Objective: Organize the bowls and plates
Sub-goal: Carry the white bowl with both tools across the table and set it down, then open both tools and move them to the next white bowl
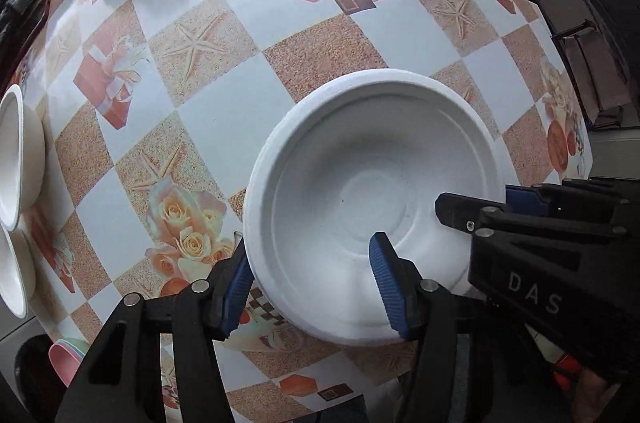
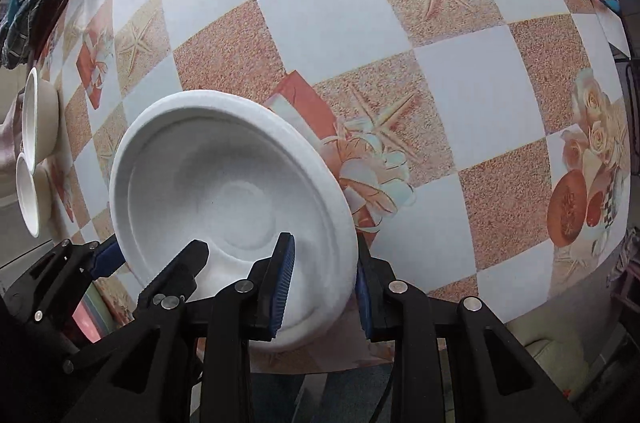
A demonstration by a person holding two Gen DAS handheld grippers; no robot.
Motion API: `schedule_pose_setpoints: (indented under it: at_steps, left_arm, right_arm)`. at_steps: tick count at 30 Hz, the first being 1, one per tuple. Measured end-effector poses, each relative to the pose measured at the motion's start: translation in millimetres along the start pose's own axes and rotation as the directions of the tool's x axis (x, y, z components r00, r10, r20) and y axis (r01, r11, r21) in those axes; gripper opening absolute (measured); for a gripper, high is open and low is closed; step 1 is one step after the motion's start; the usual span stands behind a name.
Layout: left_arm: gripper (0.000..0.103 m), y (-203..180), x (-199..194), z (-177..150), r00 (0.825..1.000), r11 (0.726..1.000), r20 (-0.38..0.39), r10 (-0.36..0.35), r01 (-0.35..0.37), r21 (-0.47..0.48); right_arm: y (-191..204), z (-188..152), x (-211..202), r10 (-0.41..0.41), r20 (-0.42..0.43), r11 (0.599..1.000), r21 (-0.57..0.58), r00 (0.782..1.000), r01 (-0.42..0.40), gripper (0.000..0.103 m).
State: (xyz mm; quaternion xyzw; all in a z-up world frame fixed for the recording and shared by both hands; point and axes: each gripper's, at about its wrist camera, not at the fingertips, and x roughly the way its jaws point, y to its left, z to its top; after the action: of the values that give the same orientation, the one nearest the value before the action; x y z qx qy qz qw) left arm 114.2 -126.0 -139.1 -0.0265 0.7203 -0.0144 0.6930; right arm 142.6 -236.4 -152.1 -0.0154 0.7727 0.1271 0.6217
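My right hand-held gripper (image 2: pixel 324 287) is clamped on the near right rim of the plate (image 2: pixel 224 183). My left hand-held gripper (image 1: pixel 316 283) stands open astride the near left rim, gripping nothing. The plate hangs tilted over the tabletop (image 2: pixel 440 83); a one-sided grip may let it slip. Two bowls (image 2: pixel 34 151) stand far left.

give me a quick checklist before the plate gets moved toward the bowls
1. Left gripper clear of the plate: not ok, it stands open with the rim between its fingers.
2. Right gripper holding the plate rim: cannot tell, pads straddle the rim, contact unclear.
3. Plate empty: ok.
4. Two bowls visible at the left table edge: ok.
5. Tablecloth between plate and bowls clear: ok.
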Motion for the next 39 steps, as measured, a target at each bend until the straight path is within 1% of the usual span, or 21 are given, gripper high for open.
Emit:
schedule_pose_setpoints:
  at_steps: [1,2,3,4,5,6,9,12,14,15,17,18,19,22,25,29,32,34,36,39]
  left_arm:
    - [0.076,-3,-2,1,1.000,1.000,0.014,0.009,-0.009,0.008]
    - [0.077,-4,-4,0,1.000,1.000,0.019,0.013,-0.013,0.015]
    - [0.078,-4,-5,-3,1.000,1.000,0.021,0.011,-0.011,0.021]
    - [0.078,-3,-8,-2,1.000,1.000,0.017,0.011,-0.011,0.021]
    - [0.078,4,-11,-5,1.000,1.000,0.011,0.011,-0.012,0.018]
    - [0.078,10,-13,-5,1.000,1.000,0.007,0.010,-0.010,0.012]
    - [0.078,29,-22,-25,1.000,1.000,0.012,-0.001,0.001,-0.013]
    - [0.078,51,-32,-51,0.999,0.999,0.034,0.003,-0.002,-0.034]
    - [0.078,62,-40,-67,0.998,0.999,0.056,0.006,-0.003,-0.049]
    - [0.078,71,-52,-69,0.998,0.998,0.067,0.011,-0.007,-0.058]
    - [0.078,87,-62,-80,0.995,0.996,0.092,0.028,-0.020,-0.083]
    - [0.078,97,-68,-86,0.994,0.995,0.108,0.032,-0.022,-0.094]
    - [0.078,100,-73,-88,0.992,0.993,0.123,0.042,-0.028,-0.113]
    - [0.078,123,-86,-81,0.985,0.985,0.158,0.069,-0.042,-0.168]
    - [0.078,146,-91,-63,0.974,0.972,0.196,0.117,-0.072,-0.224]
    - [0.078,196,-105,-49,0.956,0.946,0.231,0.180,-0.103,-0.308]
    - [0.078,232,-109,-38,0.949,0.917,0.239,0.204,-0.100,-0.385]
    - [0.078,254,-108,-31,0.947,0.903,0.233,0.223,-0.110,-0.415]
    - [0.078,272,-104,-20,0.945,0.899,0.215,0.245,-0.138,-0.416]
    - [0.078,293,-95,-1,0.947,0.897,0.191,0.259,-0.162,-0.412]
  right_arm:
    - [-9,1,-3,0.004,0.006,1.000,0.007,1.000,-0.004,0.030]
    - [-14,1,-6,0.009,0.014,1.000,0.013,1.000,-0.009,0.040]
    - [-19,1,-9,0.011,0.023,1.000,0.019,1.000,-0.011,0.070]
    - [-24,0,-14,0.012,0.042,1.000,0.025,0.999,-0.013,0.084]
    - [-28,-1,-20,0.020,0.069,0.999,0.028,0.997,-0.022,0.094]
    - [-32,-3,-26,0.028,0.089,0.999,0.029,0.996,-0.030,0.094]
    - [-49,-3,-42,0.022,0.132,0.998,0.055,0.991,-0.030,0.094]
    - [-72,-10,-57,0.024,0.153,0.995,0.091,0.988,-0.038,0.094]
    - [-78,-9,-67,0.030,0.160,0.995,0.091,0.987,-0.046,0.094]
    - [-71,-4,-72,0.032,0.162,0.995,0.085,0.986,-0.046,0.094]
    - [-56,1,-75,0.041,0.164,0.996,0.070,0.986,-0.053,0.094]
    - [-29,8,-66,0.049,0.165,0.996,0.059,0.985,-0.060,0.094]
    - [-11,11,-63,0.057,0.166,0.997,0.044,0.985,-0.066,0.094]
    - [25,15,-67,0.081,0.171,0.997,-0.013,0.982,-0.080,0.094]
    - [64,20,-69,0.104,0.164,0.992,-0.084,0.981,-0.091,0.094]
    - [112,28,-66,0.117,0.144,0.983,-0.160,0.983,-0.093,0.094]
    - [144,36,-60,0.123,0.130,0.978,-0.183,0.984,-0.098,0.094]
    - [162,43,-56,0.126,0.124,0.978,-0.183,0.984,-0.102,0.094]
    - [177,50,-52,0.130,0.120,0.979,-0.176,0.984,-0.107,0.094]
    - [196,64,-43,0.145,0.113,0.981,-0.149,0.983,-0.127,0.094]
